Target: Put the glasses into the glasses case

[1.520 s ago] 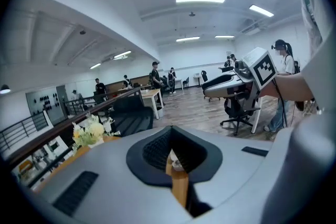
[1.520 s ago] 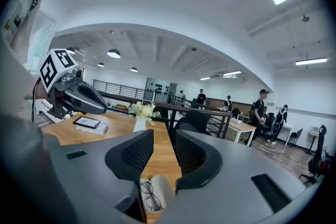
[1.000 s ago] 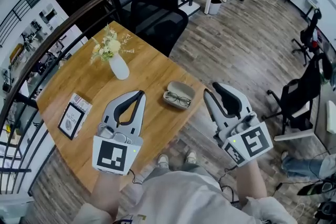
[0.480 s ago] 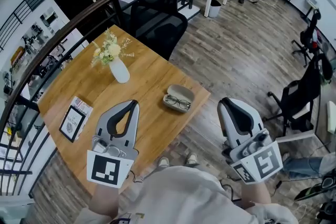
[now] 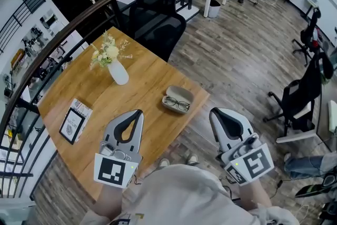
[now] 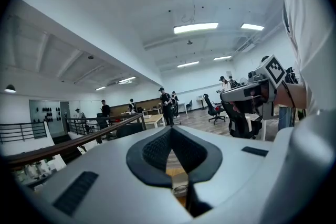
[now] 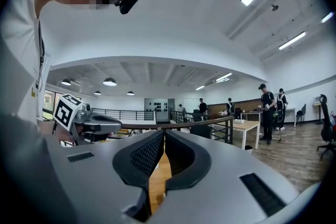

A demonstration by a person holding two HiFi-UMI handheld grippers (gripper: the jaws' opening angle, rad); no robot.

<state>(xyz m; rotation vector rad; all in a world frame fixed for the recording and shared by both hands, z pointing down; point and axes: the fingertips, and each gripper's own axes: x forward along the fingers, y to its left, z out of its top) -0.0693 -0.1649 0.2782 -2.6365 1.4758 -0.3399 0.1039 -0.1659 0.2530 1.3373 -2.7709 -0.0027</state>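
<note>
— Firstly, entry one: how were the glasses (image 5: 177, 104) recorded?

— They were recorded as lying inside the open glasses case (image 5: 184, 93), which was set on the wooden table (image 5: 147, 74) near its right edge.

— And how was the case placed relative to the jaws?

— It was placed ahead of both grippers and between them. It was touched by neither.

— Entry two?

— The left gripper (image 5: 138, 112) was held over the table, with its tips near the case's left side. Its jaws were seen pressed tip to tip, and nothing was caught between them.

— Entry three?

— The right gripper (image 5: 212, 112) was held off the table's edge, over the floor (image 5: 237, 55), to the right of the case. Its jaws had just been closing and were found together, with nothing gripped.

— What else was listed?

— A white vase (image 5: 119, 72) of flowers and a booklet (image 5: 73, 119) were noted farther left on the table, well apart from the case.
</note>
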